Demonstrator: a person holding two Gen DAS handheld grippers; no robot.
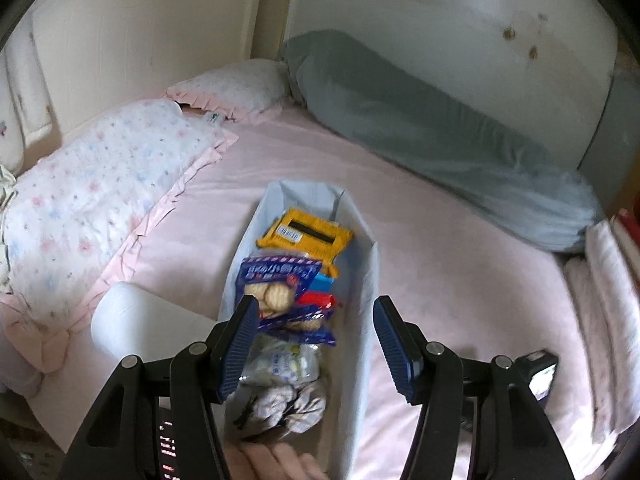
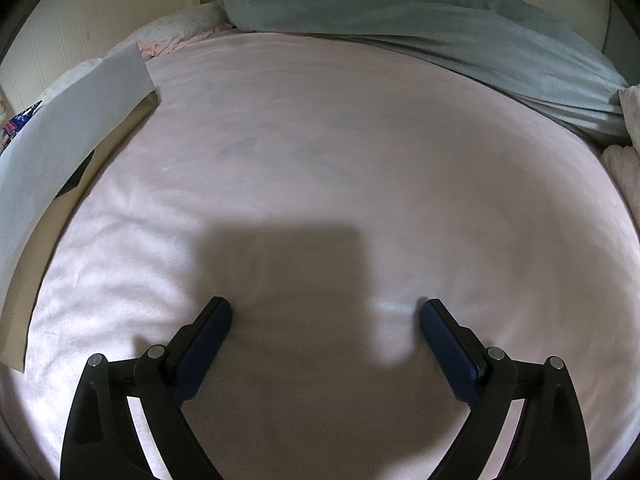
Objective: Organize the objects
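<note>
A bed (image 1: 440,280) covered with a pale pink sheet (image 2: 320,140) fills both views. At its head lie two flowered pillows (image 1: 100,184) with pink frills, against a cream panelled headboard (image 1: 132,40). A long grey-green bolster (image 1: 420,120) runs along the far side, below a pale padded panel (image 1: 460,20) marked with a few brown spots. Folded white cloths (image 1: 604,292) lie at the right edge. Daylight falls in soft patches on the sheet
</note>
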